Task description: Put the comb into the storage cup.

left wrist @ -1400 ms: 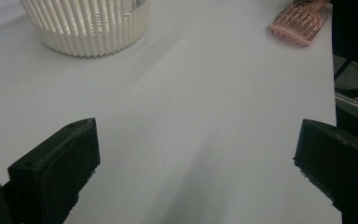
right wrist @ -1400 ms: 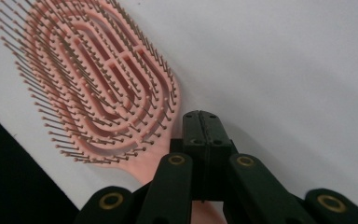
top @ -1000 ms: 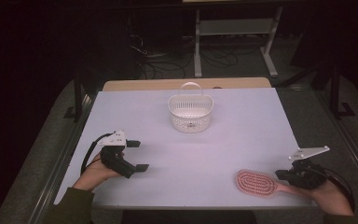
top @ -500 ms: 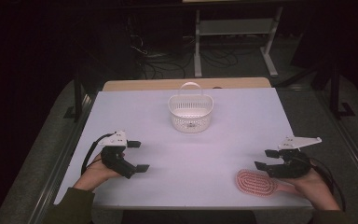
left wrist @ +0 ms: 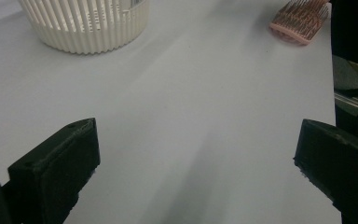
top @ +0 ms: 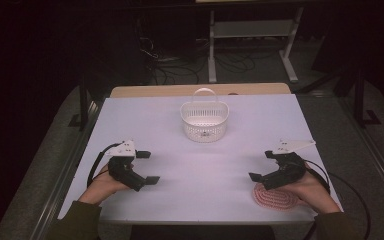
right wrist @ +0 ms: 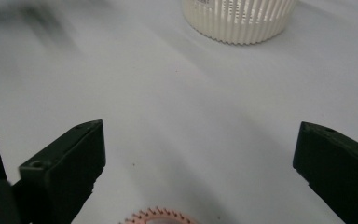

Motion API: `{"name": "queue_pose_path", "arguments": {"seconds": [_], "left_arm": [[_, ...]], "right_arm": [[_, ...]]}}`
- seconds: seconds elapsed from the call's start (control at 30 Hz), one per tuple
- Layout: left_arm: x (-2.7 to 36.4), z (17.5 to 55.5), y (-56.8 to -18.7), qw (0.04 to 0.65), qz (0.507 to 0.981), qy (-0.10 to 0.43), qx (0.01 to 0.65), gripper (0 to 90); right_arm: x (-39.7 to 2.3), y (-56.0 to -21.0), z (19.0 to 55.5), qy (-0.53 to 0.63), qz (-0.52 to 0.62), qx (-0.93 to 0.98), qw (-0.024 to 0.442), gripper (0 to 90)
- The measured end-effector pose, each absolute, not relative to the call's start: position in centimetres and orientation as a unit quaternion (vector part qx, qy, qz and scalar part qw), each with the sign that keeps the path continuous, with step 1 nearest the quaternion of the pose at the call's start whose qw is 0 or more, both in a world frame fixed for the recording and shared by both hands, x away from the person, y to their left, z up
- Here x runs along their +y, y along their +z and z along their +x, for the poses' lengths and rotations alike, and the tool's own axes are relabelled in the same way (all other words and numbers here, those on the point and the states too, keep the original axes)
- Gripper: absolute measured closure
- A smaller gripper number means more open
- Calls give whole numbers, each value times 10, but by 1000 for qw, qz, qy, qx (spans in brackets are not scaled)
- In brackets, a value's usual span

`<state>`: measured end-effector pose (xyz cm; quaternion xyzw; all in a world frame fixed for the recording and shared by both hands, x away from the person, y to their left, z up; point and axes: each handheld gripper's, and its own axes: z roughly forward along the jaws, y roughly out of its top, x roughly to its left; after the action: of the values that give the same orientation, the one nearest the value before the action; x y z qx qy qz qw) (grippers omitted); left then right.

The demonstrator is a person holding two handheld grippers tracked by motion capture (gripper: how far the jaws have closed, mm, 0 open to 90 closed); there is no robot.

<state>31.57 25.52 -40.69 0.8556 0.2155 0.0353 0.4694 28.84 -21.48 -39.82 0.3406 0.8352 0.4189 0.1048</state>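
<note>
- Holding my right gripper [top: 264,166] above the pink hairbrush [top: 276,196] at the near right corner of the table [top: 200,165]; its jaws have just been opening and now stand spread wide with nothing between them.
- Seen along my right gripper [right wrist: 200,154], only the far edge of the hairbrush [right wrist: 161,216] peeks up at the bottom, below and between the jaws, not touched by either.
- The hairbrush lies flat on the white tabletop, bristles up, partly under my right hand [top: 314,187].
- My left gripper [top: 147,167] sits near the left edge of the table, jaws spread and empty, pointing across the table toward the right.
- From my left gripper [left wrist: 196,154] the hairbrush [left wrist: 300,22] shows well away at the far right, with bare table between.
- A white slatted basket [top: 204,119] with a handle stands upright at the far middle of the table, well apart from both grippers and from the hairbrush.
</note>
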Motion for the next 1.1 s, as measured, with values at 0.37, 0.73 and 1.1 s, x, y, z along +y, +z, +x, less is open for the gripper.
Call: {"name": "queue_pose_path", "arguments": {"seconds": [0.37,0.73,1.1], "left_arm": [[257,315,-405,476,852,35,216,0],[258,315,-405,478,851,37,216,0],[258,315,-405,477,851,36,216,1]], "right_arm": [[-203,-395,294,433,342,827,108,0],[-208,-390,292,439,338,825,112,0],[-231,-383,285,436,349,821,118,0]]}}
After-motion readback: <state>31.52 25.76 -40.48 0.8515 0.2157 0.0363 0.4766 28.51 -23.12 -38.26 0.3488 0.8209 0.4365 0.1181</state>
